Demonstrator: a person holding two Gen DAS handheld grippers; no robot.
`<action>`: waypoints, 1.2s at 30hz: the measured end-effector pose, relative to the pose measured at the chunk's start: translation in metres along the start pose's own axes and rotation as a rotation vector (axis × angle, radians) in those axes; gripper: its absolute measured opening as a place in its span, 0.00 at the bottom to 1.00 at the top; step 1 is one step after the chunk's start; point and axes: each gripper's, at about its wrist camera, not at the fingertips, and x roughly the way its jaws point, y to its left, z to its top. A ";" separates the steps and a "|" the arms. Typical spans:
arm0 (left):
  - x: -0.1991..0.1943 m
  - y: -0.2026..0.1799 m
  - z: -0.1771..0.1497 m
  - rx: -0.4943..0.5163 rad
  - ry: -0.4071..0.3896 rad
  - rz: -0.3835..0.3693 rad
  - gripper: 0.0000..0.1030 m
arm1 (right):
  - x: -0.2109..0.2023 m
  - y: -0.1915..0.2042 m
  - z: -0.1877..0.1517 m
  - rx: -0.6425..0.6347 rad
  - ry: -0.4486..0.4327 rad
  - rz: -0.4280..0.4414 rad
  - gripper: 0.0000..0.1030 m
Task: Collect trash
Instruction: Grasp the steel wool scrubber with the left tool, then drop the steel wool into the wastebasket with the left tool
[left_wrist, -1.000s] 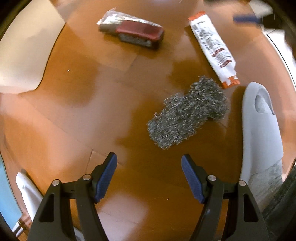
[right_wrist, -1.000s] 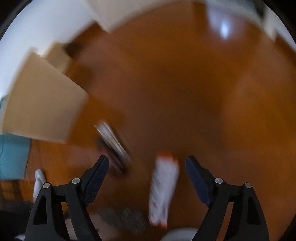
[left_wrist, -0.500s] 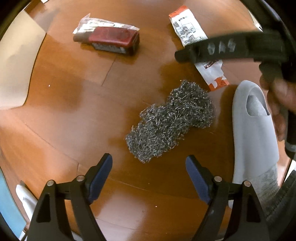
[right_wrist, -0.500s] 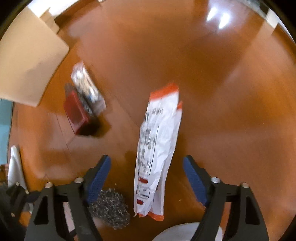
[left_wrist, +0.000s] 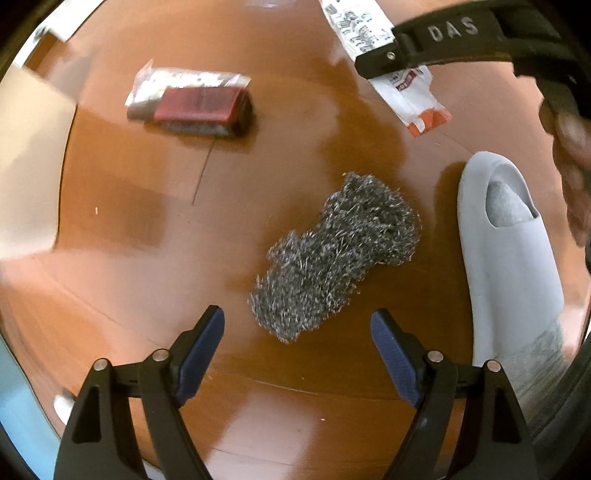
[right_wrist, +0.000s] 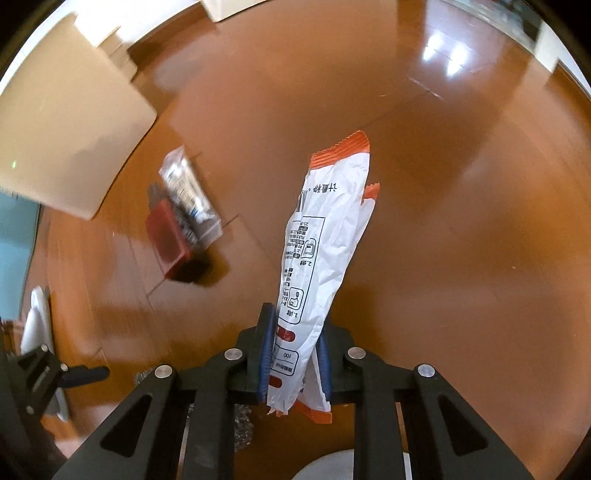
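Note:
My right gripper (right_wrist: 293, 354) is shut on a white wrapper with orange ends (right_wrist: 325, 254), which rises off the wooden floor; the wrapper also shows in the left wrist view (left_wrist: 402, 77), under the right gripper's black arm (left_wrist: 458, 33). My left gripper (left_wrist: 297, 350) is open and empty, just short of a grey steel wool pad (left_wrist: 332, 258) lying on the floor between and beyond its fingers. A red block in a clear crinkled wrapper (left_wrist: 192, 103) lies further off to the left; it also shows in the right wrist view (right_wrist: 177, 225).
A grey slipper on a socked foot (left_wrist: 506, 240) stands right of the steel wool. A beige panel (right_wrist: 62, 129) stands at the left. A white object (right_wrist: 35, 321) lies by a teal surface at the far left. The floor is glossy brown wood (right_wrist: 461, 184).
My right gripper has closed on the white wrapper and lifted its near end. My left gripper has moved a little closer to the steel wool and stays open.

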 end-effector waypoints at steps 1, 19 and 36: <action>-0.003 -0.003 0.004 0.039 -0.010 0.014 0.79 | -0.006 0.001 0.004 0.016 -0.001 0.002 0.21; 0.028 -0.053 0.051 0.362 -0.003 -0.029 0.32 | -0.007 -0.025 0.005 0.139 -0.013 0.025 0.21; -0.087 0.035 0.051 -0.178 -0.174 -0.240 0.24 | -0.008 -0.031 0.006 0.182 -0.021 0.063 0.22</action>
